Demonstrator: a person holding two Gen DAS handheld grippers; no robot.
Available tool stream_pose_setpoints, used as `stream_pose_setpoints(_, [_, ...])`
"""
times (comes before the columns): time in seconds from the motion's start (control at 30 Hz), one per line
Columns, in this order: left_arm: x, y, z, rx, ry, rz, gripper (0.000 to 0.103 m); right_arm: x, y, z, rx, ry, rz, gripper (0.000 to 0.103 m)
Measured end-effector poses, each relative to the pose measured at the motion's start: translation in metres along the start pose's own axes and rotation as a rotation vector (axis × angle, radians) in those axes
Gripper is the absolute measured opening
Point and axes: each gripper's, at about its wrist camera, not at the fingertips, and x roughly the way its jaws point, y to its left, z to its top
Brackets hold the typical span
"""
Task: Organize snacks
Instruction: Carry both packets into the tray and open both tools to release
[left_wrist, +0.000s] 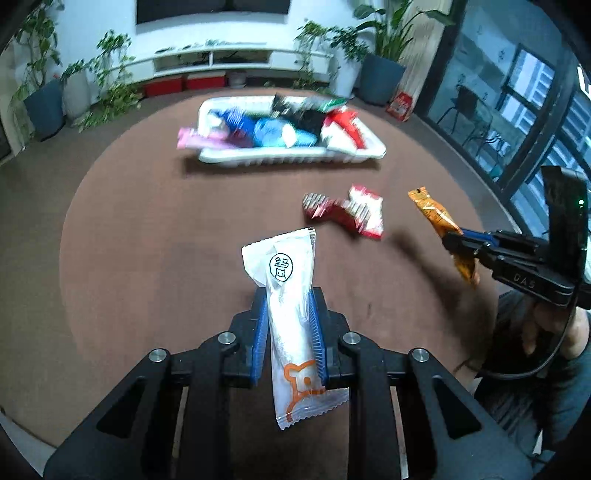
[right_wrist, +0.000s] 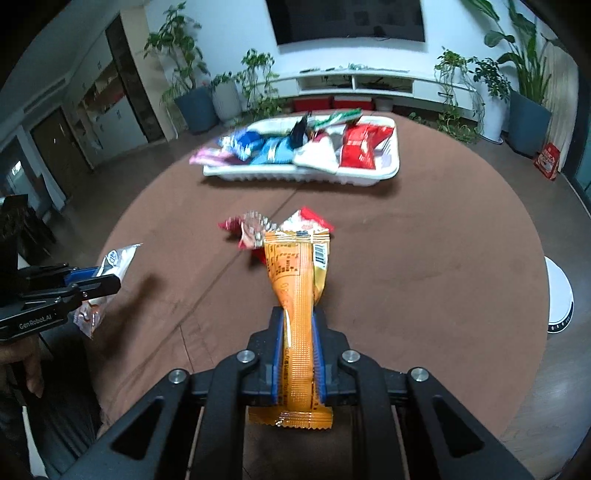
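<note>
1. Left claw (left_wrist: 288, 325): blue pads clamped on a white snack packet (left_wrist: 291, 325) with an orange bear print, gripped at mid-length, lifted clear of the round brown worktop (left_wrist: 147, 266).
2. Right claw (right_wrist: 299, 343): clamped on an orange snack packet (right_wrist: 299, 295), also gripped mid-length and lifted above the worktop.
3. White tray (right_wrist: 388, 173) sits toward the far edge of the worktop. It holds red, blue, white and dark packets; a pink packet (right_wrist: 210, 155) overhangs its left end.
4. Red-and-white packets (left_wrist: 347, 212) lie loose near the worktop centre, between the tray and both claws, apart from the tray.
5. Both views are motion-blurred around the tray; its contents cannot be counted.
</note>
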Motion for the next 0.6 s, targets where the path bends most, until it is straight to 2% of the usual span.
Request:
stream_pose_setpoints(0.2, [-0.012, 0.0, 0.063, 0.02, -0.102, -0.052, 0.019, -0.021, -0.01, 0.035, 0.036, -0.079, 0.017, 0.015])
stream_pose_setpoints(0.37, [0.003, 0.015, 0.13, 0.007, -0.159, -0.064, 0.019, -0.032, -0.012, 0.094, -0.008, -0.156, -0.027, 0.015])
stream_pose_setpoints(0.47, [0.023, 0.023, 0.169, -0.002, -0.173, -0.059, 0.019, -0.02, -0.015, 0.135, -0.013, -0.187, -0.035, 0.015])
stream_pose_setpoints(0.6, [0.057, 0.033, 0.209, -0.001, -0.169, -0.041, 0.019, 0.022, -0.017, 0.183, -0.002, -0.188, -0.031, 0.015])
